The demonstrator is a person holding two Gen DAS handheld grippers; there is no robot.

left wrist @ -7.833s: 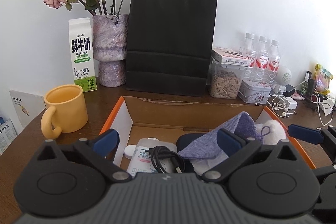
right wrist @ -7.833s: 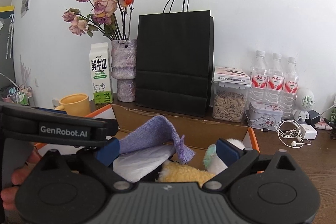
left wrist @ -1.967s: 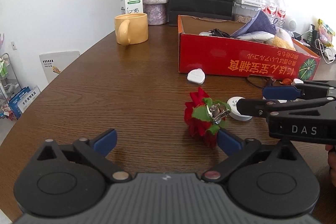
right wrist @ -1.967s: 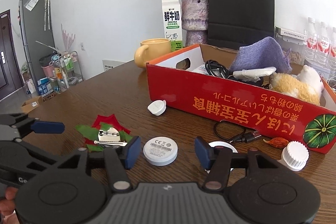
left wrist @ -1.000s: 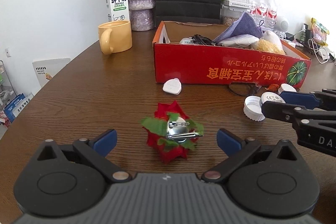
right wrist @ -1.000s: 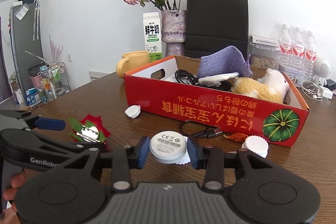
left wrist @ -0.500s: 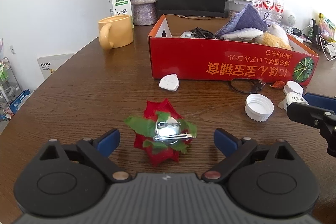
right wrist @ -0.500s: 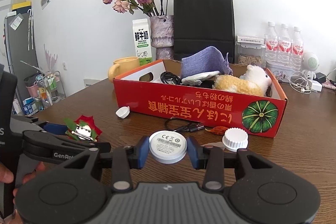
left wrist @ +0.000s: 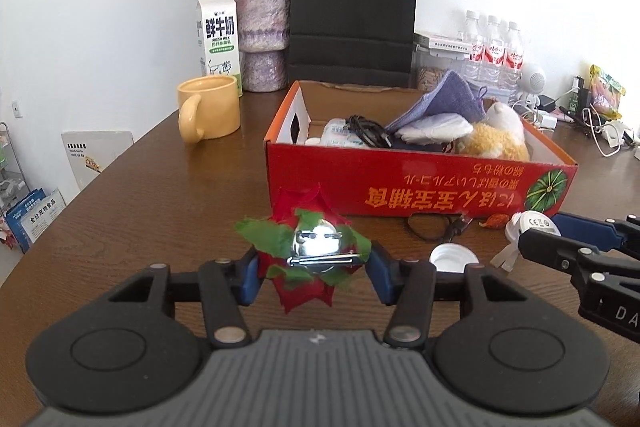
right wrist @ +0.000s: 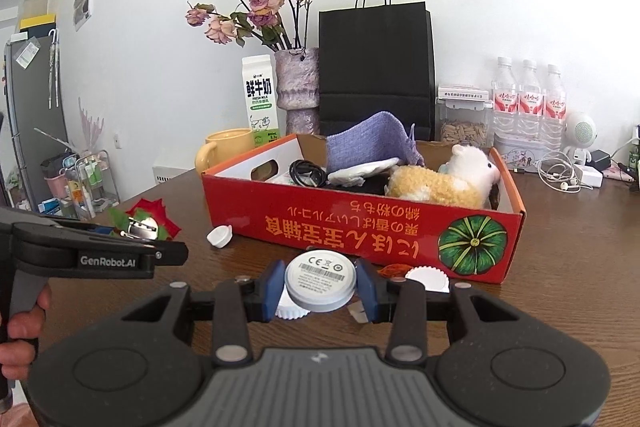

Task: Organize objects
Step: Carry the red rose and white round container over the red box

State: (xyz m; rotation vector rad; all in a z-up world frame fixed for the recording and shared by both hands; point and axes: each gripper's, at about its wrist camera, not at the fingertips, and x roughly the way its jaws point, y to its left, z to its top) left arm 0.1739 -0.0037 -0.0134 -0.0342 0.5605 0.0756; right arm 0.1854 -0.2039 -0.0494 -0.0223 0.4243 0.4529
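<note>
A red fabric flower brooch (left wrist: pixel 298 207) with green leaves and a metal pin sits between the blue pads of my left gripper (left wrist: pixel 314 277). Its jaws are closing and the pads press on the flower, which is off the wooden table (left wrist: pixel 160 187). My right gripper (right wrist: pixel 320 285) is shut on a white round disc (right wrist: pixel 320 277) with printed marks, just in front of the red cardboard box (right wrist: pixel 320 217). In the right wrist view the left gripper (right wrist: pixel 160 243) stands at the left with the flower (right wrist: pixel 154 211). The left wrist view shows the right gripper (left wrist: pixel 536 233) at the right edge.
The box (left wrist: pixel 400 183) holds a purple cloth (left wrist: pixel 444 99), a plush toy (left wrist: pixel 496 135) and a black cable (left wrist: pixel 366 131). White caps (right wrist: pixel 426 279), a cable loop (left wrist: pixel 432 225) and a small white piece (right wrist: pixel 219 235) lie before it. A yellow mug (left wrist: pixel 210 111), milk carton (left wrist: pixel 219 31), vase, black bag and bottles stand behind.
My left jaws have drawn in from wide open onto the flower and lifted it off the table. The right gripper keeps the white disc and has shifted slightly.
</note>
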